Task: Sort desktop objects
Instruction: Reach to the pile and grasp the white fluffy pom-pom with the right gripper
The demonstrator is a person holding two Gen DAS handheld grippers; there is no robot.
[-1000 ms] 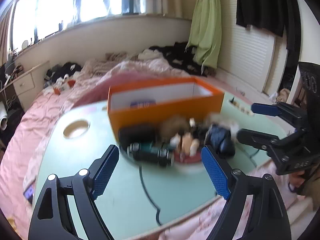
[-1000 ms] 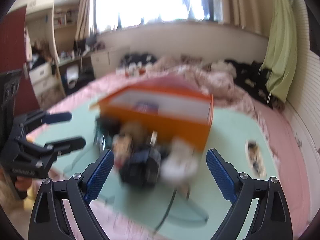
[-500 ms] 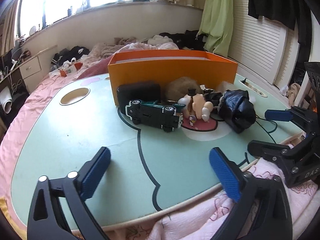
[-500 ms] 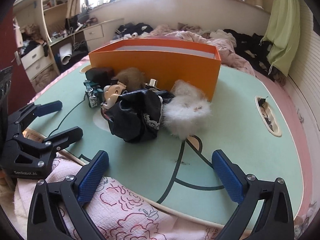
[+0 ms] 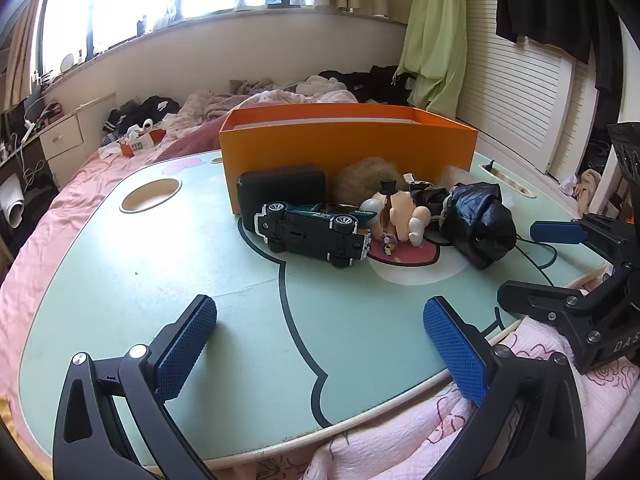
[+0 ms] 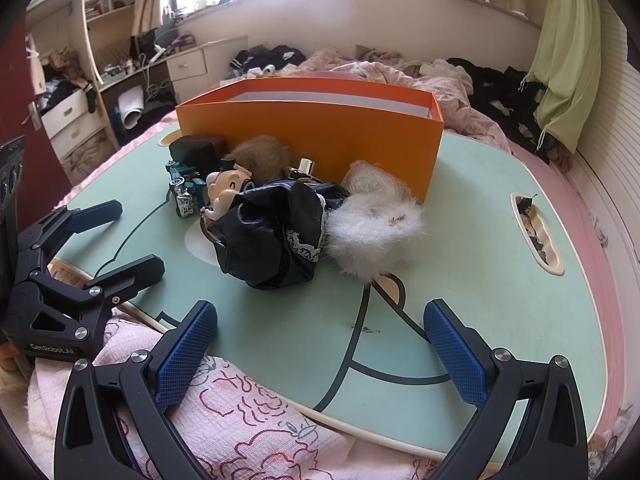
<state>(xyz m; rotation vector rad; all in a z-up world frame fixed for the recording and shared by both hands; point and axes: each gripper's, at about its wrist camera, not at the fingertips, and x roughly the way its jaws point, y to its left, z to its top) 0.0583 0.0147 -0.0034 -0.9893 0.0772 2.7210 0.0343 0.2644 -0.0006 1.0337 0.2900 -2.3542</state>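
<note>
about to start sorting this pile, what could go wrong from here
The toy car lies on its side against the figurine, so lifting either may topple the other. The white fur ball overlaps the black crumpled cloth and may drag along. Both grippers, left and right, are open, holding nothing.

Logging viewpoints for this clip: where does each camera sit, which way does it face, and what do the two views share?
Left wrist: on the left gripper, open over the near table edge, facing the toy car and orange box; right gripper at right.
Right wrist: on the right gripper, open, facing the black bag and white fluff; left gripper at left.
Shared: box, car, doll, bag, table.
</note>
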